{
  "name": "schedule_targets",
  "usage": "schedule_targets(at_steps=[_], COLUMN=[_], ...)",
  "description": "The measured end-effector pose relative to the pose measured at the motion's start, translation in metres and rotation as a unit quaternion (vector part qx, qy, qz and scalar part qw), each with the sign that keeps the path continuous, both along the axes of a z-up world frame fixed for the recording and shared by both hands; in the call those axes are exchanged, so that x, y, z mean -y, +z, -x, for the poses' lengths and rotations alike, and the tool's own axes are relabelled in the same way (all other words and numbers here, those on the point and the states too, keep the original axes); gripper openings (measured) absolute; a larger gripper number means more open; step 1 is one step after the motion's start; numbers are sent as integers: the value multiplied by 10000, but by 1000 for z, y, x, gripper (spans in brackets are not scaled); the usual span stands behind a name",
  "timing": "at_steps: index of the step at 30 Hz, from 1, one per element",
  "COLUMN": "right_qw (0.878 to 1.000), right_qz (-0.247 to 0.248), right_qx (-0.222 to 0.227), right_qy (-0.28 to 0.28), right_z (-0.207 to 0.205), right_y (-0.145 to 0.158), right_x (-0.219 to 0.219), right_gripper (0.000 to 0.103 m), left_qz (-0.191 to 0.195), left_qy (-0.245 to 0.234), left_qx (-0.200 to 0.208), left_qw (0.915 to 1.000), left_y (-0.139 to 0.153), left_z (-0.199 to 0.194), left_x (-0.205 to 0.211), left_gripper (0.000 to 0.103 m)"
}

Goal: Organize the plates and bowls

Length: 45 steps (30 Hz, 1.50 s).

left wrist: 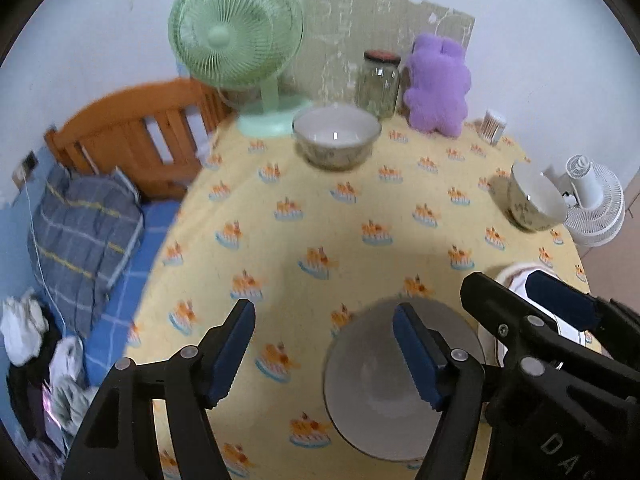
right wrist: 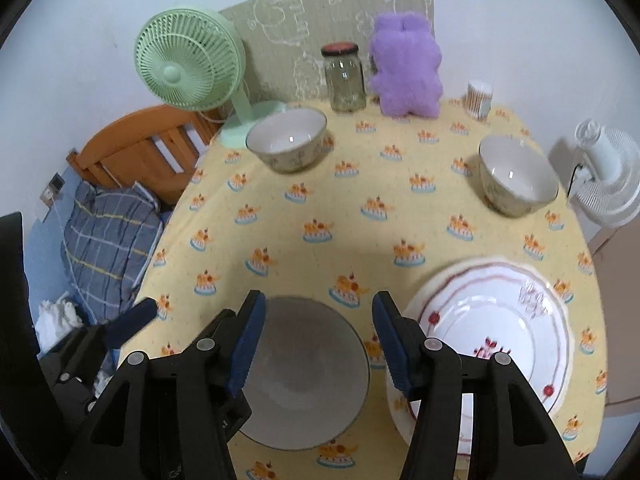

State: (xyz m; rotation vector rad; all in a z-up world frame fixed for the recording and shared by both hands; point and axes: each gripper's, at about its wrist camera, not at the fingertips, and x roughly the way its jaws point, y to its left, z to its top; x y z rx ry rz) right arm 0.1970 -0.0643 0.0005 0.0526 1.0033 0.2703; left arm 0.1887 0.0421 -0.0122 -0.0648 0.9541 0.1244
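Note:
A grey bowl [right wrist: 304, 376] sits near the table's front edge; it also shows in the left wrist view [left wrist: 384, 396]. White plates with red trim [right wrist: 496, 332] are stacked to its right. A patterned bowl [right wrist: 286, 144] stands at the back left, also in the left wrist view [left wrist: 336, 136]. A second patterned bowl [right wrist: 516, 176] stands at the right, also in the left wrist view [left wrist: 534, 200]. My right gripper [right wrist: 318, 340] is open above the grey bowl. My left gripper [left wrist: 324, 348] is open, just left of that bowl. The right gripper [left wrist: 528, 304] shows in the left wrist view over the plates.
A green fan [right wrist: 188, 68], a glass jar [right wrist: 344, 76], a purple plush toy [right wrist: 406, 68] and a cotton swab tub [right wrist: 479, 98] line the table's back edge. A white fan [right wrist: 608, 176] stands off to the right. A bed with a wooden headboard [right wrist: 136, 152] lies left.

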Motion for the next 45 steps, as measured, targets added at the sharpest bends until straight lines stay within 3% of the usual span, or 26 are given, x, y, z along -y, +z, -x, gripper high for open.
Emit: schedule_targets(at_steps=[5, 10, 13, 17, 23, 32, 39, 45], right_qw=[9996, 9989, 9987, 9985, 9968, 9958, 9972, 9974], right_qz=[76, 38, 19, -23, -43, 19, 12, 13], right_qx=[251, 461, 512, 471, 596, 680, 525, 341], right_qy=[-86, -79, 48, 291, 537, 608, 523, 636], right_z=[-11, -32, -54, -89, -141, -210, -259, -285], right_y=[18, 31, 33, 33, 26, 7, -22, -50], right_x=[-9, -13, -18, -24, -33, -42, -54, -65], right_gripper=[71, 74, 74, 74, 74, 74, 62, 45], left_qz=[36, 212, 90, 194, 272, -279, -343, -246], left_qy=[-94, 217, 201, 175, 593, 781, 925, 1158], left_qx=[233, 288, 432, 562, 516, 513, 387, 215], left_qw=[9997, 9991, 9988, 9981, 9965, 9952, 9944, 9927], left_y=[15, 24, 28, 28, 21, 13, -14, -41], left_z=[-12, -33, -53, -78, -125, -183, -219, -241], left_x=[-8, -19, -19, -20, -30, -35, -48, -60], left_gripper=[71, 71, 64, 64, 63, 62, 61, 47])
